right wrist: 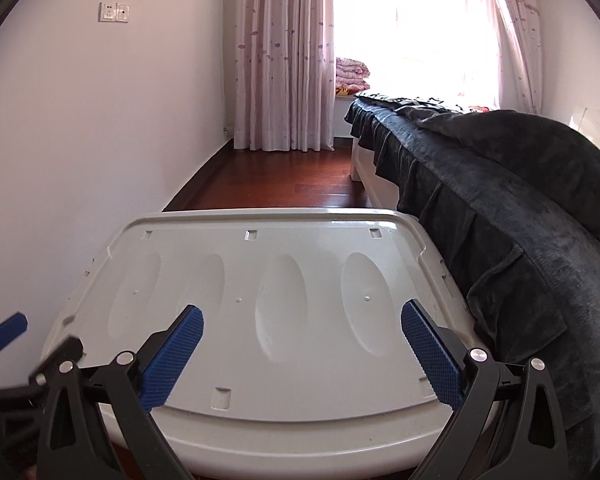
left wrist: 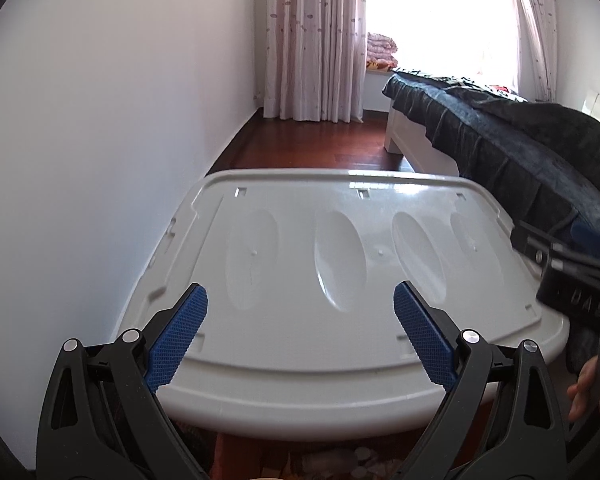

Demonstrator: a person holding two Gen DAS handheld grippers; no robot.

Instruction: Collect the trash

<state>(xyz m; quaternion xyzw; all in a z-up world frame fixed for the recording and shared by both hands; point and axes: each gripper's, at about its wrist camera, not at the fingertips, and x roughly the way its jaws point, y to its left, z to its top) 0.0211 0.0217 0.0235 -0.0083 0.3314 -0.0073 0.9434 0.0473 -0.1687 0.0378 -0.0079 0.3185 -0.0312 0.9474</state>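
Observation:
A white plastic bin lid (left wrist: 300,340) with oval dents lies flat in front of me; it also shows in the right wrist view (right wrist: 300,384). No trash shows on it. My left gripper (left wrist: 301,300) is open and empty, its blue pads (left wrist: 178,336) spread over the lid's near half. My right gripper (right wrist: 302,320) is open and empty over the lid's near edge. The right gripper's body (left wrist: 572,280) shows at the right of the left wrist view, and a blue fingertip (right wrist: 6,332) of the left gripper shows at the left of the right wrist view.
A white wall (left wrist: 100,140) runs along the left. A bed with a dark blanket (right wrist: 520,220) stands close on the right, touching the lid's side. Red wooden floor (right wrist: 280,180) lies beyond, with curtains (right wrist: 284,60) and a bright window at the far end.

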